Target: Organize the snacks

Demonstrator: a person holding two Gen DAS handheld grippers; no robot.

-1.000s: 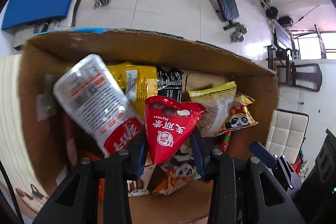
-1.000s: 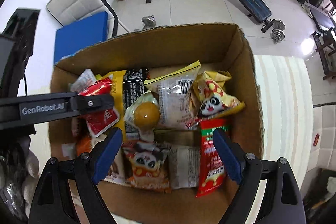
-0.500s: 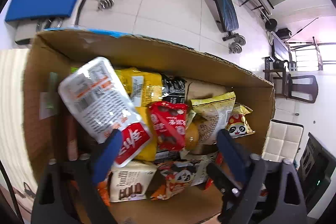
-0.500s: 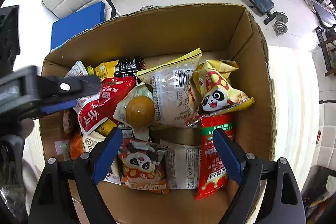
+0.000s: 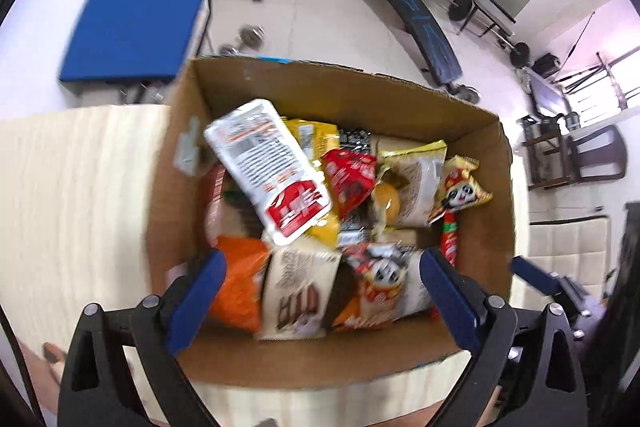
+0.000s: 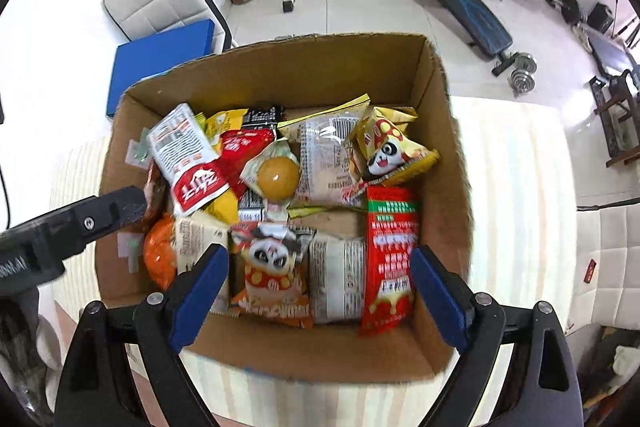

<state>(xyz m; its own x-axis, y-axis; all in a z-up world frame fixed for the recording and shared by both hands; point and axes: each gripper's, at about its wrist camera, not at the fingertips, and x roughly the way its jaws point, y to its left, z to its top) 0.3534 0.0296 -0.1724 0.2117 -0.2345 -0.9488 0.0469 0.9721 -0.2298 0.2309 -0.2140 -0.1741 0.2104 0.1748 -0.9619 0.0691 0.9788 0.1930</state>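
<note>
Snack packets lie piled inside the cardboard box [image 6: 448, 131] on the pale table [image 5: 80, 187]; a red packet [image 5: 348, 179] rests among them; left gripper [image 5: 320, 291] and right gripper [image 6: 320, 279] both hover spread wide, holding nothing.

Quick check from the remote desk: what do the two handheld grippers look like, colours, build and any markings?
Both match: the left gripper and right gripper have matte black angular plastic frames with silver screws and triangular cut-outs, and blue pads on the fingers. The right view shows the left gripper's black body with partial white lettering, too cropped to read. No cables or sleeves are visible.
</note>
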